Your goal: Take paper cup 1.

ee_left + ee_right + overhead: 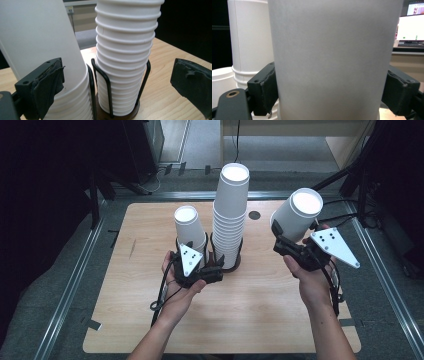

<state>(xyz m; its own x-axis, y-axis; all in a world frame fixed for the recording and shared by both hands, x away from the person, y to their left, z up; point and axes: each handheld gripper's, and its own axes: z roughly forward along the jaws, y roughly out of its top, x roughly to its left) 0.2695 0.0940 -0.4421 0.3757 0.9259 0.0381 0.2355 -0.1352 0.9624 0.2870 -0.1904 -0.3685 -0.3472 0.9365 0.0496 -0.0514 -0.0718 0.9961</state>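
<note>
Monitors [410, 23] appear behind right tongs [332, 97] clamping a single cup [332, 55]; left tongs [120, 87] gape around the tall stack [125, 57].

Wooden table [250, 310] carries two cup racks [235, 265] (wire, dark-based).

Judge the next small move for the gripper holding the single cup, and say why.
Probably carry the cup in the right gripper toward the shorter stack; it hangs clamped off to the side, and the left gripper stands open at that stack's holder.
</note>
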